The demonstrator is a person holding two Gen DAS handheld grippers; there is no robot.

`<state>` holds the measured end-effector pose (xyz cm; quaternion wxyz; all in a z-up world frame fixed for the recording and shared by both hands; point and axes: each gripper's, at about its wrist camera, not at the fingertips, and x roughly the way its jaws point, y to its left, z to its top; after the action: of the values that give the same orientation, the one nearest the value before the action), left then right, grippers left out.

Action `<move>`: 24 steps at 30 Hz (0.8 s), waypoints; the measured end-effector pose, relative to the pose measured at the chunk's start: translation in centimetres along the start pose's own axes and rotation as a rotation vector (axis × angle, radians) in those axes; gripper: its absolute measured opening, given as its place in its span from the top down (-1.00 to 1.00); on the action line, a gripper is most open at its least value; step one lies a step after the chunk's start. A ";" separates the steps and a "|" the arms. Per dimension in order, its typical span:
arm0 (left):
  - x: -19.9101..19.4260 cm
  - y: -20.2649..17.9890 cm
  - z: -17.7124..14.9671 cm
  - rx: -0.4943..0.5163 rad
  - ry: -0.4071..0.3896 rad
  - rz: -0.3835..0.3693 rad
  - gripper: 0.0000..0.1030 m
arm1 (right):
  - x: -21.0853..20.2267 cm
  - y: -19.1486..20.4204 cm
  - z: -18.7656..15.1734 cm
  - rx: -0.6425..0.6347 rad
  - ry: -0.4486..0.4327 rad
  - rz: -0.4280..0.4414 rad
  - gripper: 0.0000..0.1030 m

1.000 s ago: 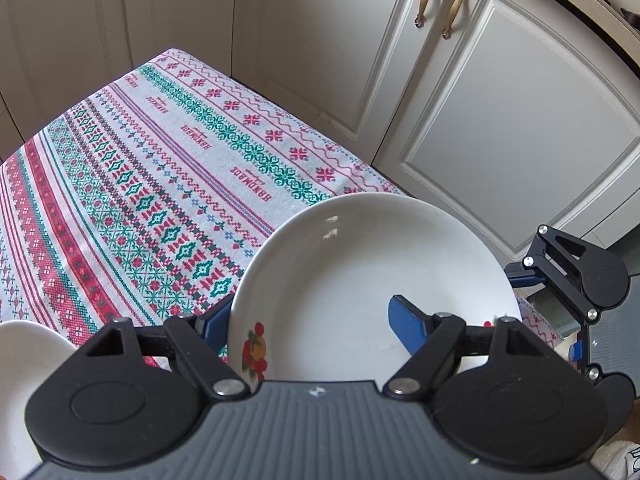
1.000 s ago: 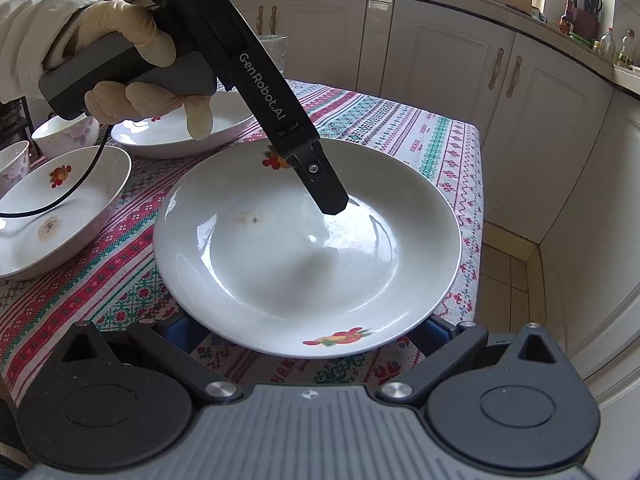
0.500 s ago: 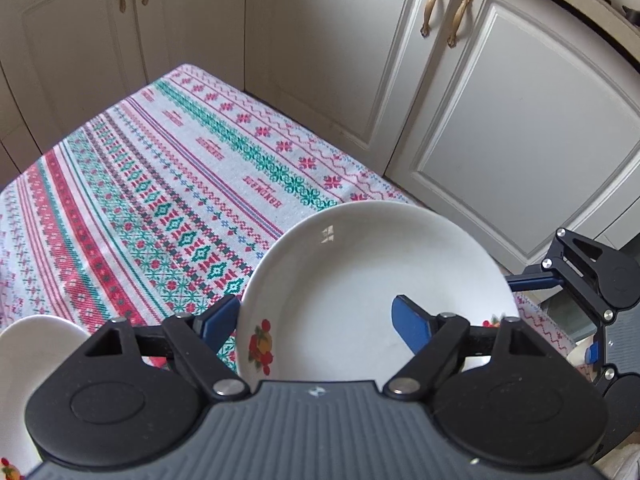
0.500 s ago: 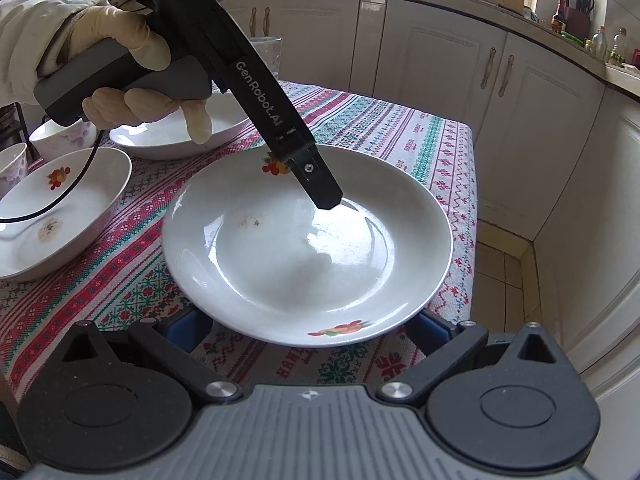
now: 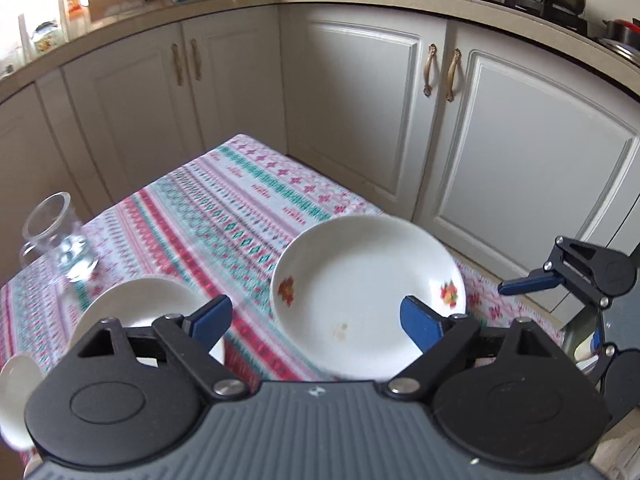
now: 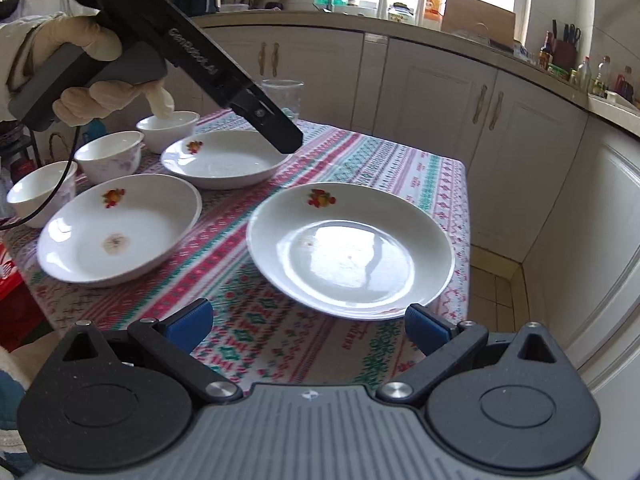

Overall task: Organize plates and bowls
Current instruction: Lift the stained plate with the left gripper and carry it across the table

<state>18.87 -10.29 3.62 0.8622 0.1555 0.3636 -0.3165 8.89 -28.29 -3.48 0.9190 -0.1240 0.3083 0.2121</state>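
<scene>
A white plate with fruit decals (image 6: 352, 248) lies on the patterned tablecloth near the table's right edge; it also shows in the left wrist view (image 5: 368, 296). My right gripper (image 6: 308, 326) is open and empty, just short of the plate's near rim. My left gripper (image 5: 316, 320) is open and empty, raised above the table; it shows in the right wrist view (image 6: 280, 136) over a second plate (image 6: 224, 160). A third plate (image 6: 120, 228) lies at the left. Three small white bowls (image 6: 108, 156) stand behind it.
A clear glass jar (image 5: 56, 236) stands at the table's far left corner, seen behind the left gripper in the right wrist view (image 6: 284, 96). White kitchen cabinets (image 5: 360, 100) surround the table closely. The table edge (image 6: 466, 240) drops to a tiled floor at the right.
My left gripper has lifted up and back off the near plate and now hangs over the farther one. My right gripper has pulled back, so the plate no longer lies between its fingers.
</scene>
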 end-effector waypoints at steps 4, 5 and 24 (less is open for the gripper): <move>-2.5 -0.1 -3.3 -0.032 -0.004 0.042 -0.77 | -0.8 1.6 -0.3 -0.005 -0.018 0.024 -1.00; -3.0 -0.1 -4.2 -0.042 -0.005 0.057 -0.77 | -1.0 2.1 -0.4 -0.008 -0.026 0.032 -1.00; -7.6 2.2 -13.1 -0.143 0.051 0.146 -0.76 | 2.7 8.7 -0.4 -0.068 0.035 0.163 -1.00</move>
<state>9.32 1.19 0.21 0.8824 0.1277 0.3949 -0.2218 6.55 -19.99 -6.33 0.8884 -0.1333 0.3260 0.2944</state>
